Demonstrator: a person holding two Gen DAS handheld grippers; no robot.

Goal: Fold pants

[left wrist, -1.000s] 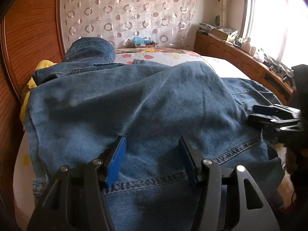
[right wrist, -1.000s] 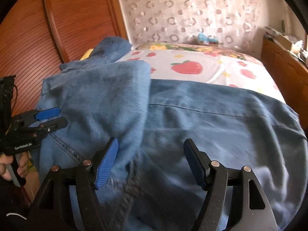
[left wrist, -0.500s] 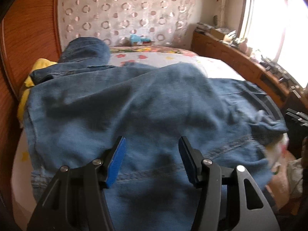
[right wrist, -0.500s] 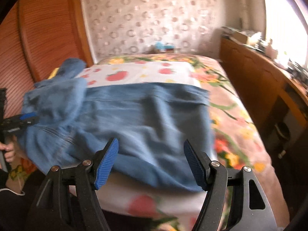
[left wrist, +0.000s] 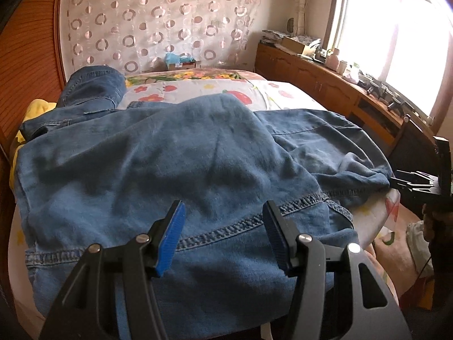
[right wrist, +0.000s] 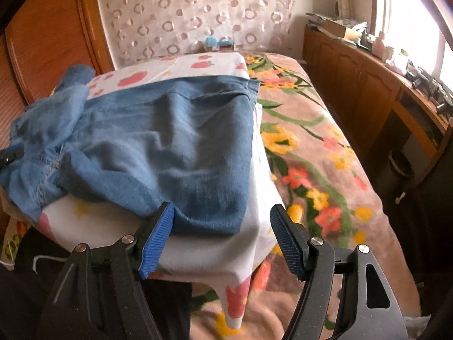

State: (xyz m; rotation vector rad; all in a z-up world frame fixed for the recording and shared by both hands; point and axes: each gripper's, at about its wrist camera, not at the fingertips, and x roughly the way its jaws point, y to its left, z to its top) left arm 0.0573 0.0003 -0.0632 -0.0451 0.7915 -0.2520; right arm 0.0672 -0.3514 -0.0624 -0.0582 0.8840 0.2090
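Note:
Blue denim pants (left wrist: 175,164) lie spread on a white strawberry-print sheet on the bed, with one part folded over the rest. My left gripper (left wrist: 223,235) is open and empty just above the stitched hem at the near edge. My right gripper (right wrist: 220,240) is open and empty, at the near corner of the pants (right wrist: 170,147) by the sheet's edge. The right gripper also shows in the left wrist view (left wrist: 410,182) at the right, next to the pants' edge. The left gripper's blue tip shows at the far left of the right wrist view (right wrist: 11,153).
A second pair of jeans (left wrist: 93,87) and a yellow cloth (left wrist: 36,107) lie at the back left by the wooden headboard (left wrist: 31,56). A flowered blanket (right wrist: 325,155) covers the bed's right side. A wooden cabinet (left wrist: 325,82) with clutter runs under the window.
My right gripper has moved back and to the right, from over the pants to their near right corner. My left gripper has stayed over the hem, open throughout.

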